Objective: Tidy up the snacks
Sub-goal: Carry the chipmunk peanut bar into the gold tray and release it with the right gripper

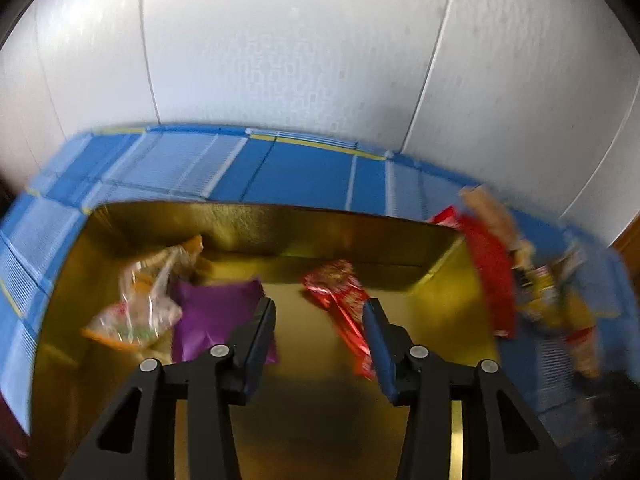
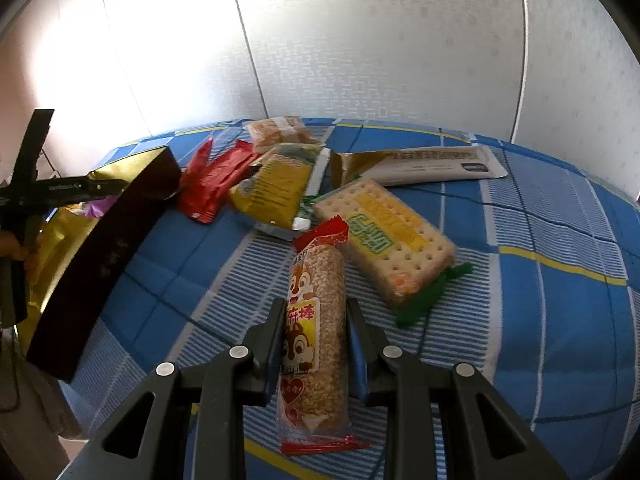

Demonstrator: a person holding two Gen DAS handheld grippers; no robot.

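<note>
Snacks on a blue checked tabletop [image 2: 560,240] before a pale patterned wall [image 2: 380,40].

The left claw [image 1: 320,320] hangs released over the gold-lined box [image 1: 280,224], nothing between its jaws; inside lie a purple packet [image 1: 216,312], a red packet [image 1: 340,292] and a clear bag [image 1: 140,304], all motion-blurred. The right claw [image 2: 316,320] is clenched on the sesame bar [image 2: 316,304], which rests on the cloth. Behind it lie a cracker pack [image 2: 384,236], a yellow pack [image 2: 276,184] and a red wrapper [image 2: 216,180]. The box's dark outer wall [image 2: 100,260] hides most of its contents in the right view.
</note>
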